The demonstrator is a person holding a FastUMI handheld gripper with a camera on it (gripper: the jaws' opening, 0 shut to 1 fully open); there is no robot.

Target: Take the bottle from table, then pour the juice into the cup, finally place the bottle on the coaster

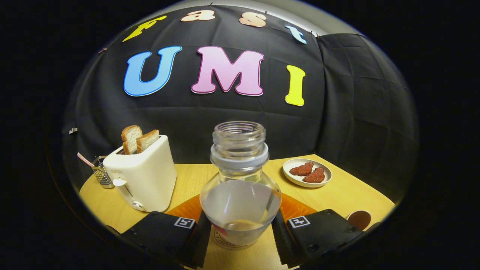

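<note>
The fingers (240,234) clasped the bottle (240,187) low on its round belly; clear, rigid and uncapped, it looked slippery and nearly empty, so light, above the worktop (337,191).

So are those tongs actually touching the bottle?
Touching. In the gripper view both fingers of the tongs press against the sides of the glass bottle.

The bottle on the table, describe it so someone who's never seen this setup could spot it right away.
On the yellow wooden table, right of the white toaster and left of the plate, the bottle stands upright between the gripper fingers, which flank its base. It is the one clear glass thing there, uncapped, with a threaded neck.
</note>
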